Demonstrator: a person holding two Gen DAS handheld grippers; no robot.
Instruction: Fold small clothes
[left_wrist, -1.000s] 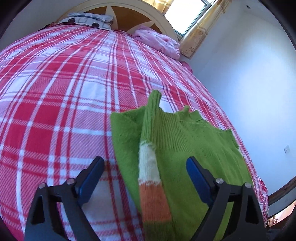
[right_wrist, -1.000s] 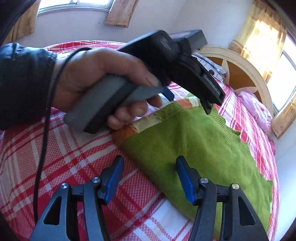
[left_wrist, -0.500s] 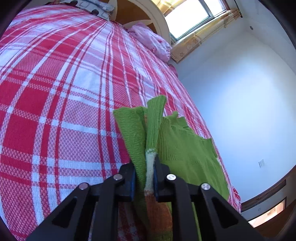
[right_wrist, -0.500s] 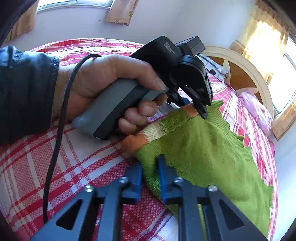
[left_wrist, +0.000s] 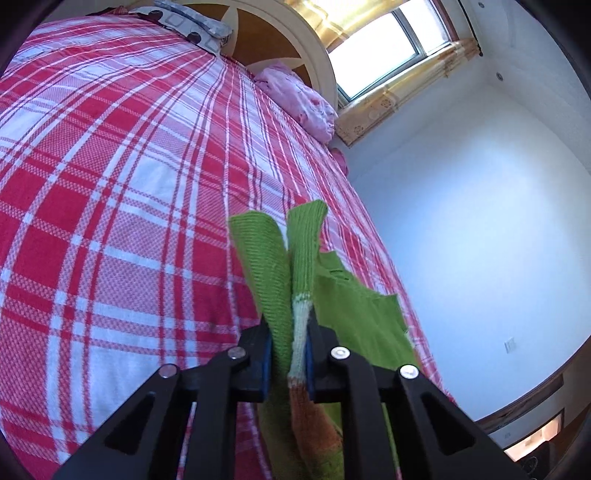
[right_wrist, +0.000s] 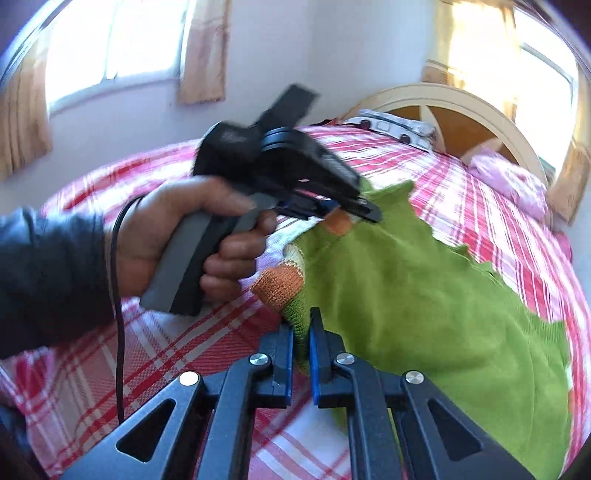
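Observation:
A green knit sweater (right_wrist: 424, 295) with a white and orange striped cuff (right_wrist: 280, 284) lies on the red plaid bed (left_wrist: 110, 184). My left gripper (left_wrist: 291, 325) is shut on the banded sleeve and the green edge beside it (left_wrist: 258, 258), holding them bunched up off the bed. In the right wrist view a hand (right_wrist: 166, 229) holds that left gripper (right_wrist: 354, 210) at the sweater's far corner. My right gripper (right_wrist: 303, 325) has the near green edge pinched between its pads, its jaws closing tight. The sweater's near edge is raised between the two grips.
A cream headboard (left_wrist: 280, 40) with a patterned pillow (left_wrist: 192, 22) and a pink bundle (left_wrist: 299, 99) stands at the far end of the bed. A pale wall (left_wrist: 480, 221) runs along the bed's right side. A black cable (right_wrist: 118, 295) hangs from the hand.
Both grippers went from wide open to shut on the sweater. Its near edge and sleeve have come up off the bed, and both views have rolled and tilted.

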